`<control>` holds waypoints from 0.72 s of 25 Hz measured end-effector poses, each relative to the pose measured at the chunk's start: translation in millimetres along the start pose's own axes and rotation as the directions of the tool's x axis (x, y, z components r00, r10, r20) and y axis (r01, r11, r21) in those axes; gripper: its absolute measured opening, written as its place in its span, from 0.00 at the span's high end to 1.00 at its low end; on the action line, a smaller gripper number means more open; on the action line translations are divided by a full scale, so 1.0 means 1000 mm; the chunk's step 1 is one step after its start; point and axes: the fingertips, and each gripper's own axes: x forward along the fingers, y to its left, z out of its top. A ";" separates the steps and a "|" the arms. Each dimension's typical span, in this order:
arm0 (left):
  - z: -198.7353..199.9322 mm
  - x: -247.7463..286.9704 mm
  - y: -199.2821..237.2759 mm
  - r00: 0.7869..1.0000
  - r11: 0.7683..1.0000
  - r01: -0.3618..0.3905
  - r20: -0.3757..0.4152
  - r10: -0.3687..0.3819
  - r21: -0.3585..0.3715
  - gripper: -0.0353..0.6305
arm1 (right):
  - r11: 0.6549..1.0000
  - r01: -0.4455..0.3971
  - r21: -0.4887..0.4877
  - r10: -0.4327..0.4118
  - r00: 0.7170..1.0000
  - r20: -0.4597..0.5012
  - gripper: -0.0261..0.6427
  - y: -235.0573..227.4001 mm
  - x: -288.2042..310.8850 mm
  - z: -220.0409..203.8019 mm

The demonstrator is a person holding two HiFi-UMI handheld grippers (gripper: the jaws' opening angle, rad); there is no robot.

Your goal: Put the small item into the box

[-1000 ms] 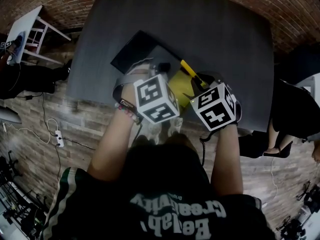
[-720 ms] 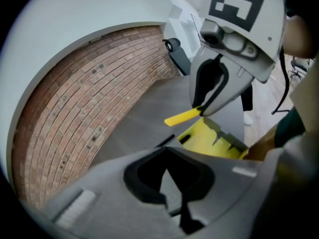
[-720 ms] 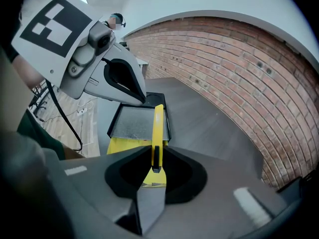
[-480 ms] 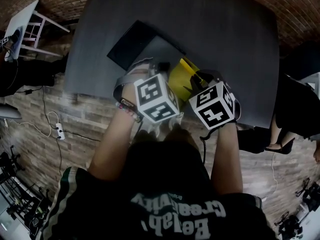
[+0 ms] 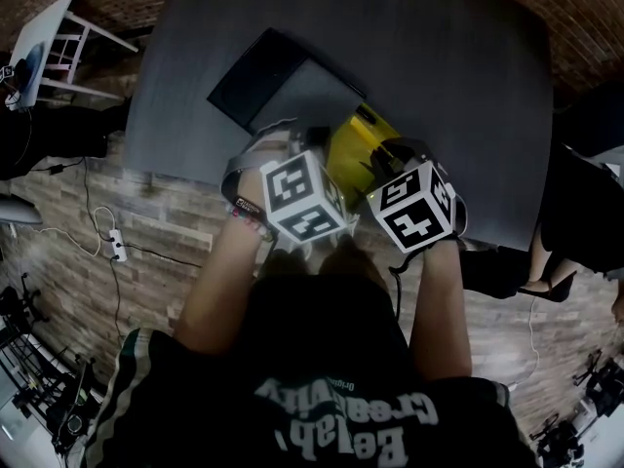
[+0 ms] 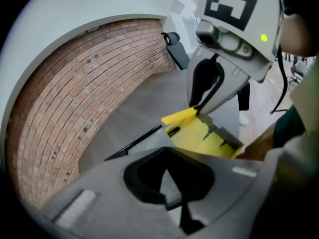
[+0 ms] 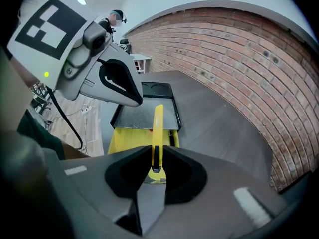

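Observation:
An open yellow box (image 5: 353, 156) sits on the dark table (image 5: 439, 66), close to its near edge. In the right gripper view, my right gripper (image 7: 155, 166) is shut on the box's upright yellow flap (image 7: 157, 128). That gripper (image 6: 197, 108) is also in the left gripper view, pinching the flap (image 6: 179, 116) over the box (image 6: 204, 138). My left gripper (image 5: 314, 136) hovers just left of the box, over a grey tray (image 5: 312, 96). Whether its jaws (image 6: 172, 188) hold anything is unclear. A small dark thing (image 6: 172, 131) lies at the box's far edge.
A black lid (image 5: 249, 86) lies beside the grey tray (image 7: 149, 116) behind the box. A brick wall borders the far side of the table. A person in black (image 5: 561, 222) stands at the right. A white stand (image 5: 54, 52) and floor cables are at the left.
Both grippers have sunk closer to the yellow box. The right gripper has kept its hold on the flap throughout.

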 end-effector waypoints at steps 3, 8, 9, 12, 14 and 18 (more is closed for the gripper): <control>-0.004 0.005 -0.005 1.000 1.000 0.007 -0.008 -0.007 -0.013 0.94 | 1.000 -0.026 0.004 0.026 1.000 -0.013 0.85 0.005 0.009 -0.007; -0.009 0.012 -0.012 1.000 0.999 0.017 -0.019 -0.017 -0.027 0.94 | 0.999 -0.039 0.005 0.039 0.999 -0.027 0.85 0.008 0.021 -0.015; -0.009 0.014 -0.012 1.000 0.999 0.017 -0.022 -0.018 -0.031 0.94 | 0.999 -0.041 0.005 0.042 0.999 -0.027 0.85 0.007 0.022 -0.016; -0.009 0.019 -0.014 0.999 0.999 0.019 -0.028 -0.020 -0.040 0.94 | 0.999 -0.053 0.003 0.053 0.998 -0.026 0.85 0.006 0.026 -0.017; -0.011 0.021 -0.015 0.999 0.999 0.015 -0.032 -0.017 -0.046 0.94 | 0.998 -0.067 -0.001 0.067 0.997 -0.027 0.85 0.008 0.030 -0.018; -0.018 0.025 -0.017 0.999 0.998 0.010 -0.046 -0.013 -0.064 0.94 | 0.995 -0.095 -0.015 0.094 0.995 -0.042 0.85 0.016 0.041 -0.023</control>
